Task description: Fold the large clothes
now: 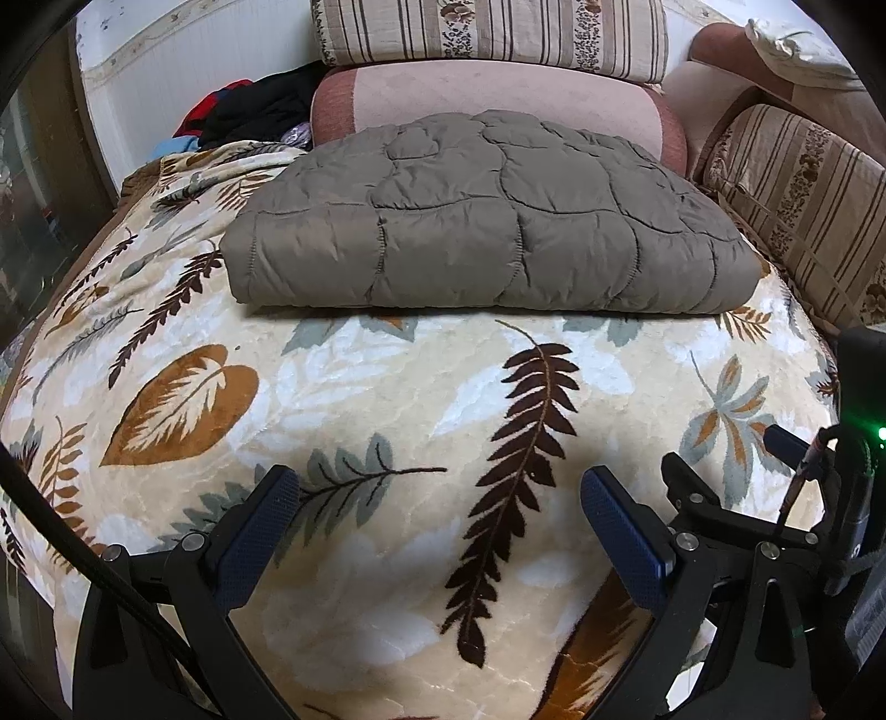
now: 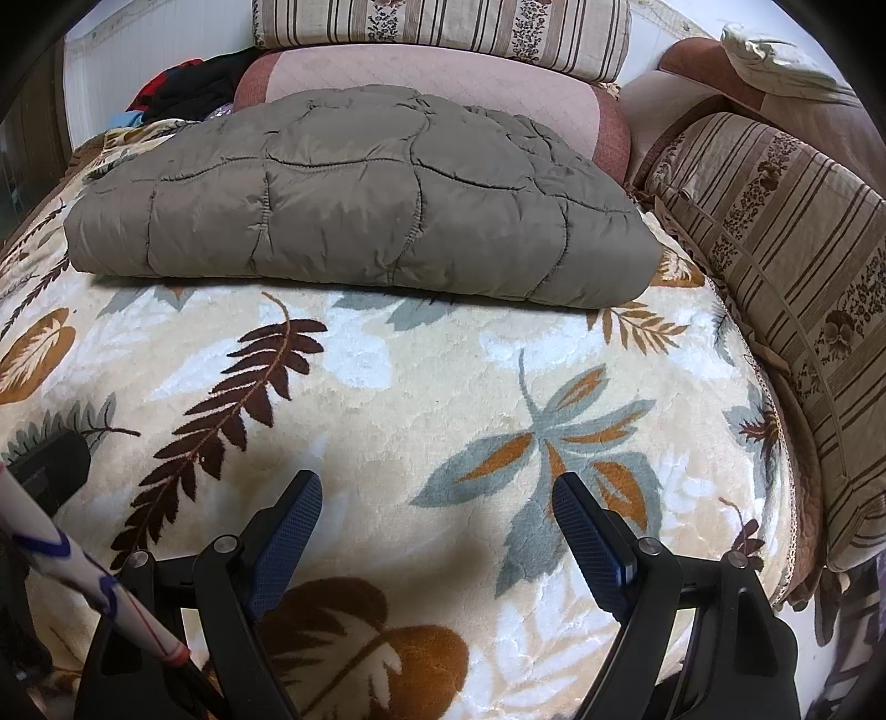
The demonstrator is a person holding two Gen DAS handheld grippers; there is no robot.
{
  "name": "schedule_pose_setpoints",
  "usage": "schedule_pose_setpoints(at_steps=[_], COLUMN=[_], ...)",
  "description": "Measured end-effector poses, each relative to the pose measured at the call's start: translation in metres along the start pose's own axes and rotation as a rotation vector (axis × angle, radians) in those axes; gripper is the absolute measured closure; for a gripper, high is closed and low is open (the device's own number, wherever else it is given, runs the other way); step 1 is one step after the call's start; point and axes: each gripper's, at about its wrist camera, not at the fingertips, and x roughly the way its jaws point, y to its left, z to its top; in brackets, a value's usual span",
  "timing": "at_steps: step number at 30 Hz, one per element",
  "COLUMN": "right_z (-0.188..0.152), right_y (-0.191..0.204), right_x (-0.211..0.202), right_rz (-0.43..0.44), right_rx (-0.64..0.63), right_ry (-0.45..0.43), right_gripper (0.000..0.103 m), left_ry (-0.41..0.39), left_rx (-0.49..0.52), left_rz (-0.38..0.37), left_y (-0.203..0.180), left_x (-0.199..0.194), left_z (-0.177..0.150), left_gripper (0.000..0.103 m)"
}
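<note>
A grey-brown quilted garment (image 1: 487, 221) (image 2: 354, 194) lies folded into a thick rectangle at the far side of a leaf-patterned blanket (image 1: 387, 399) (image 2: 421, 387). My left gripper (image 1: 440, 479) hovers over the blanket's near part, well short of the garment, open with nothing between its blue pads. In the right wrist view my right gripper (image 2: 437, 482) stands the same way, open and empty, the garment's near edge well ahead of it. The other gripper's black body (image 1: 830, 498) shows at the right edge of the left wrist view.
A pink cushion (image 1: 487, 94) and striped floral cushions (image 1: 498, 33) (image 2: 786, 221) stand behind and to the right of the garment. Dark and red clothes (image 1: 249, 111) are piled at the back left. A white wall runs behind.
</note>
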Motion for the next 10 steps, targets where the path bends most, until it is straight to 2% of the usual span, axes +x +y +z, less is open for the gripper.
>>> schedule_pose_setpoints(at_steps=[10], right_z=[-0.001], right_y=[-0.0006], right_x=[0.0039], right_rz=[0.0], right_rx=[0.0], right_ry=[0.013], right_gripper=[0.015], left_ry=[-0.001], left_rx=[0.002], left_rz=[0.014], left_y=[0.002], left_x=[0.002], left_z=[-0.0006], left_gripper=[0.002])
